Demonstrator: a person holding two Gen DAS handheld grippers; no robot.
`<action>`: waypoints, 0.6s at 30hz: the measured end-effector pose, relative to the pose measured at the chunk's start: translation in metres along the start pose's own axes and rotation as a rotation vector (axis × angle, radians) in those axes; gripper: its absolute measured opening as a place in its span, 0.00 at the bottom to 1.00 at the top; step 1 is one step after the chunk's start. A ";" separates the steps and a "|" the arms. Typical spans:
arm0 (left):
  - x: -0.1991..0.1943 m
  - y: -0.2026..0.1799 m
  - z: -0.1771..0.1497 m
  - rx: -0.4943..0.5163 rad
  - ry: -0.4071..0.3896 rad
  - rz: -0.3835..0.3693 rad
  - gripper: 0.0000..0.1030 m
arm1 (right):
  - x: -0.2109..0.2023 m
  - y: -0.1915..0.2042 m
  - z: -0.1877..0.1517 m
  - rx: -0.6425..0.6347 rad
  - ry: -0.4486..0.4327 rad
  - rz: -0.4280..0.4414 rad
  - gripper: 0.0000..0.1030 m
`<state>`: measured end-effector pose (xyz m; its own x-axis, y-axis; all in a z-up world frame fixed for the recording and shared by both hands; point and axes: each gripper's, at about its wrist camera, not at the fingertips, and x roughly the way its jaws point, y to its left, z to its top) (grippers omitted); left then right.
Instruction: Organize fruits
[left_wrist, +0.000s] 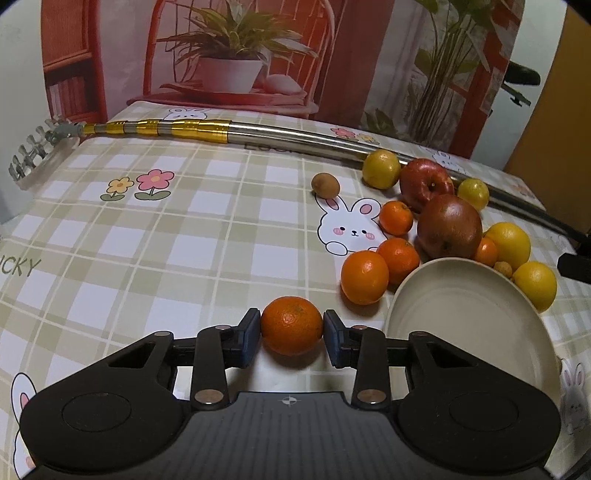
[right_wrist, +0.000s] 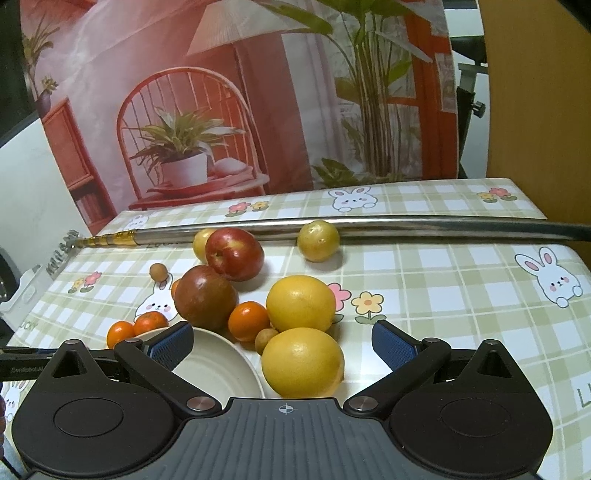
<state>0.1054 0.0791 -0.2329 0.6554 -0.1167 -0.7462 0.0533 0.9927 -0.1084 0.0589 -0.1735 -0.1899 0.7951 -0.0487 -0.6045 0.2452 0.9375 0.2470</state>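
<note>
My left tongs (left_wrist: 291, 328) clench a round orange mandarin (left_wrist: 291, 325), both pads squeezing its sides, so it can go into the cream shallow dish (left_wrist: 517, 325) just right of them. My right tongs (right_wrist: 282, 341) hang released over a large yellow citrus (right_wrist: 302, 362), ready for it.

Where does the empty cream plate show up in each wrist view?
Left wrist view: the empty cream plate sits at lower right, right of the left gripper.
Right wrist view: the plate sits at lower left, partly behind the right gripper's left finger.
Shared landmark: the large dark red apple just beyond the plate.
</note>
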 end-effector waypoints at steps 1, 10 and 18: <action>0.002 -0.002 0.000 0.014 0.000 0.009 0.38 | 0.000 0.000 0.000 -0.001 0.001 0.001 0.99; -0.004 -0.009 -0.003 0.069 -0.026 0.031 0.37 | 0.006 -0.004 -0.006 -0.016 0.026 0.012 0.85; -0.020 -0.011 0.004 0.052 -0.077 -0.006 0.37 | 0.018 -0.017 -0.011 0.031 0.043 0.025 0.71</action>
<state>0.0944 0.0711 -0.2141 0.7111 -0.1220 -0.6924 0.0955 0.9925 -0.0768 0.0629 -0.1861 -0.2130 0.7769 -0.0095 -0.6295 0.2426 0.9272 0.2854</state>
